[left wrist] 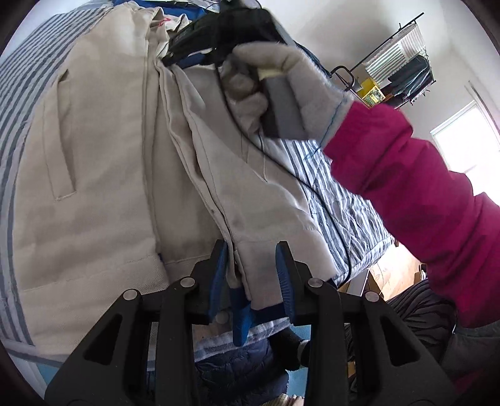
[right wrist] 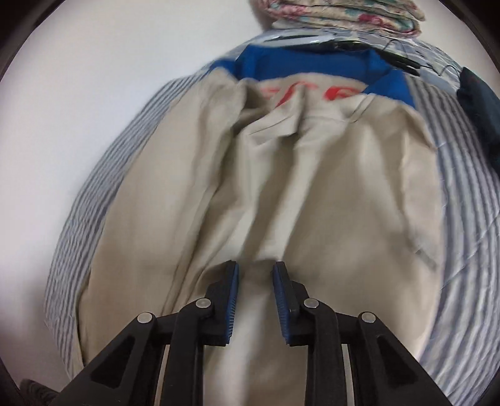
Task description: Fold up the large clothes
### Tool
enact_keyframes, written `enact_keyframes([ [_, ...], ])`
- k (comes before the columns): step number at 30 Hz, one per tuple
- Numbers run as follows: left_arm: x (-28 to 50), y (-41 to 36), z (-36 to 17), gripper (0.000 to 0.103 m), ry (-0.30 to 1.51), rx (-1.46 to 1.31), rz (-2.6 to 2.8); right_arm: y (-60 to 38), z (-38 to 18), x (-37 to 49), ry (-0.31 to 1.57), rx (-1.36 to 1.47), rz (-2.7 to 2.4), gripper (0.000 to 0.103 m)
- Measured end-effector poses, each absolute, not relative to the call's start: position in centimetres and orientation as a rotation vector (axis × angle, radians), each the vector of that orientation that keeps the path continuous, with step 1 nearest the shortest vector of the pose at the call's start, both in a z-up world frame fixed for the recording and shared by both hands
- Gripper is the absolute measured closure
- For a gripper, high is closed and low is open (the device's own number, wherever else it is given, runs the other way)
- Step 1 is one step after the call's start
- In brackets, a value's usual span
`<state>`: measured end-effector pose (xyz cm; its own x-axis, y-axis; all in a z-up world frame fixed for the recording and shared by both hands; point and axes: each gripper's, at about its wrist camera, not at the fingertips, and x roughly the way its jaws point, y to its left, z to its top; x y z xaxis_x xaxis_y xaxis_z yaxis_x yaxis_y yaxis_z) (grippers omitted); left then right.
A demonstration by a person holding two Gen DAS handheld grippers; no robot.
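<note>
A large beige jacket [left wrist: 103, 175] with blue lining and red lettering lies spread on a striped bed. In the left wrist view my left gripper [left wrist: 253, 250] stands open at the jacket's hem, with the front edge of the cloth between its blue pads. The right gripper's body [left wrist: 218, 31] shows at the top, held by a gloved hand over the collar area. In the right wrist view the jacket [right wrist: 281, 187] fills the frame and my right gripper [right wrist: 254, 268] is open just above the cloth, holding nothing.
The striped blue-and-white bedspread [left wrist: 337, 193] lies under the jacket and shows in the right wrist view [right wrist: 468, 218]. Folded floral bedding [right wrist: 340, 12] sits at the head of the bed. A clothes rack [left wrist: 403, 62] stands by the far wall. My magenta sleeve [left wrist: 422, 193] crosses the right side.
</note>
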<state>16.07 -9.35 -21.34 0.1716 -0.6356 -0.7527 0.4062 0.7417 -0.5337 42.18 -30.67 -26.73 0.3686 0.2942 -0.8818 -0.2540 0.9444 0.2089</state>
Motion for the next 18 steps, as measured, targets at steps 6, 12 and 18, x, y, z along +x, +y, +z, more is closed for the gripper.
enact_keyframes([
  [6, 15.5, -5.1, -18.7, 0.072, 1.087, -0.273, -0.743, -32.9, -21.7, 36.4, 1.082, 0.103, 0.434, 0.079],
  [12, 15.1, -0.5, -17.6, 0.072, 1.015, -0.333, -0.677, -35.9, -18.7, 26.3, 1.058, 0.014, 0.366, 0.079],
  [18, 16.4, 3.1, -19.4, 0.072, 1.025, -0.3, -0.511, -34.4, -19.6, 17.9, 1.055, -0.06, 0.335, 0.079],
])
